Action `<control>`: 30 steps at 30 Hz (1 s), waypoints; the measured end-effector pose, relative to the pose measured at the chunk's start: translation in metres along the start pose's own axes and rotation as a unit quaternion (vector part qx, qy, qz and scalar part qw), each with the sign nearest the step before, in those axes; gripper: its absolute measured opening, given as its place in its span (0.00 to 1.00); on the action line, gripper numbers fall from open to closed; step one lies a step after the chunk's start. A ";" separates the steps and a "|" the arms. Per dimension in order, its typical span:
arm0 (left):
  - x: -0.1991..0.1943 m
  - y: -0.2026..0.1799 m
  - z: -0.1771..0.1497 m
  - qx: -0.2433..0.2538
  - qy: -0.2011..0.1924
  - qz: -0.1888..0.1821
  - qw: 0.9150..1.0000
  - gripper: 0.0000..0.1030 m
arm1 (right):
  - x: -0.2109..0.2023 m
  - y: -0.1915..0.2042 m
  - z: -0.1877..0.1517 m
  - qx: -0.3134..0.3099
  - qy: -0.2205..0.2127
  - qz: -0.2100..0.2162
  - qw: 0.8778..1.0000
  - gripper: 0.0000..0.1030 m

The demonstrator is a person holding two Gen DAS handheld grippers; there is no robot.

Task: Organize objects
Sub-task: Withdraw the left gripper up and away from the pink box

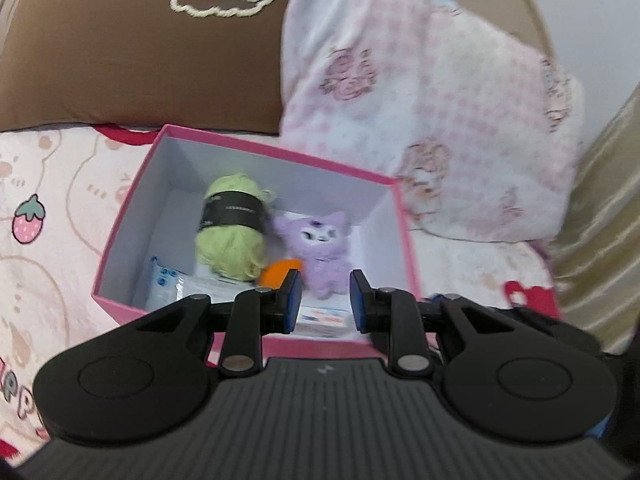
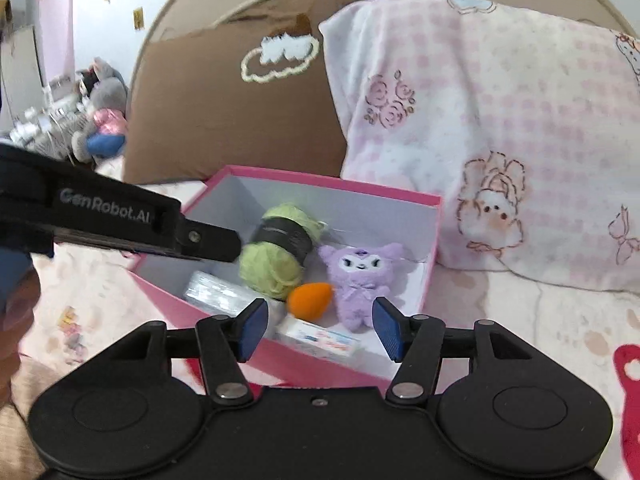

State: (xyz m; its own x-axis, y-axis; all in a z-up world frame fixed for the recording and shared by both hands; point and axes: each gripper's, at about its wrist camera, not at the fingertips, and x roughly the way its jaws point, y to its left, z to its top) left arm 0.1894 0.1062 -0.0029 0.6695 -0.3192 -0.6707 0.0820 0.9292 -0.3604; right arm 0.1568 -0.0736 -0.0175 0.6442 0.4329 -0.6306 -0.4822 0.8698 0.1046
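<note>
Left wrist view looks down into the pink box (image 1: 280,152), which sits on the bed just in front of a brown pillow (image 1: 140,60) and a pink checked pillow (image 1: 420,100). Inside it lie a green yarn ball (image 1: 232,232), a purple plush (image 1: 320,248) touching the yarn, an orange egg-shaped piece (image 1: 280,272) wedged between the two, a clear wrapped packet (image 1: 164,284) by the left wall and a small carton (image 1: 324,318) at the near wall.

The left tool (image 1: 326,292) hangs over the near rim, its jaws drawn narrow and holding nothing. The right tool (image 2: 320,320) hovers over the same edge with its jaws standing wider, also empty.

Nothing loose shows on the bedding near the box, so the packing looks close to done. The step in hand appears to be getting both tools clear of the box. To do it well, lift straight off the near wall so neither finger hooks the rim, since the cardboard rests on soft bedding and would tip easily. Keep the two tools apart from each other, as they crowd the same corner.
</note>
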 end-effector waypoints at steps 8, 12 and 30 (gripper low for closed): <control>-0.052 -0.021 -0.006 0.005 0.000 0.024 1.000 0.26 | -0.050 0.013 0.009 -0.016 0.005 0.016 1.000 0.66; -0.071 -0.030 -0.014 0.026 -0.003 0.027 0.999 0.30 | -0.074 0.015 0.005 -0.009 0.003 0.021 1.000 0.69; -0.084 -0.042 -0.069 0.028 0.042 0.049 0.998 0.49 | -0.128 0.007 -0.040 0.045 -0.011 -0.039 0.998 0.79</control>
State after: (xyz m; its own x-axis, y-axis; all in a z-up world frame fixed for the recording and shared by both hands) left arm 0.0790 0.0816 0.0237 0.6124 -0.2386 -0.7537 0.0622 0.9649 -0.2550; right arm 0.0466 -0.1324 0.0331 0.6909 0.3663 -0.6233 -0.3749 0.9187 0.1244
